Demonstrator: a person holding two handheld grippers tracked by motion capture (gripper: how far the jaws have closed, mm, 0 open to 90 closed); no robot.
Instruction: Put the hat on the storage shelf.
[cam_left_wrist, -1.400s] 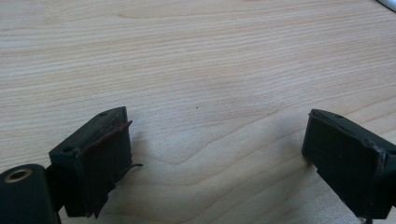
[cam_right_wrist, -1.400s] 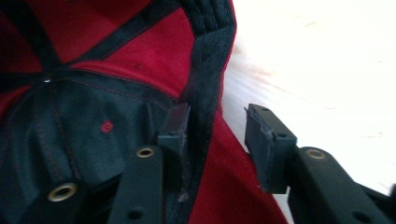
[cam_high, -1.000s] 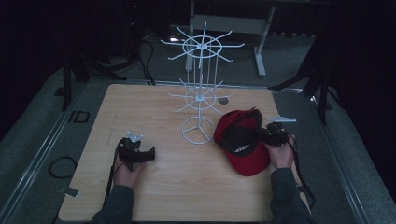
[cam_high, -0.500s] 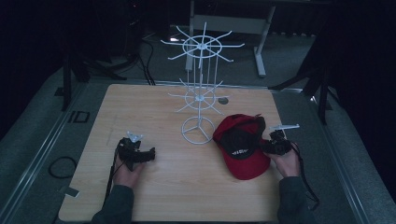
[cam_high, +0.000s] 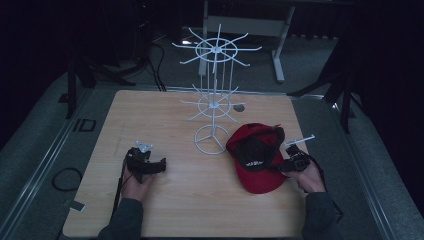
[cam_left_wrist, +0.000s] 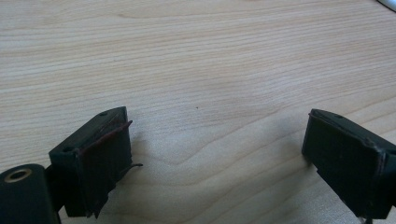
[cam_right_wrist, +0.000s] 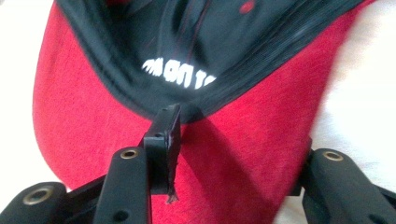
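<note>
A red cap (cam_high: 261, 176) with a black lining lies upside down on the wooden table (cam_high: 150, 115), right of centre. My right gripper (cam_high: 281, 164) is at the cap's right edge. In the right gripper view the red brim (cam_right_wrist: 84, 93) runs between the jaws. One pad (cam_right_wrist: 164, 140) rests on top of the brim, and the other is hidden under it. The jaws stand well apart, so the right gripper (cam_right_wrist: 238, 140) is open. My left gripper (cam_high: 161, 165) lies at the table's left, open over bare wood (cam_left_wrist: 215, 140), with nothing in it.
A white wire display stand (cam_high: 214, 107) with two tiers of hooks stands at the table's middle back. Its ring base (cam_high: 212, 140) is just left of the cap. A small dark disc (cam_high: 239, 107) lies behind the stand. Black cables trail from both grippers.
The cap and my right gripper have come a little toward the person, and the cap has settled flatter on the table. The left gripper has not moved.
</note>
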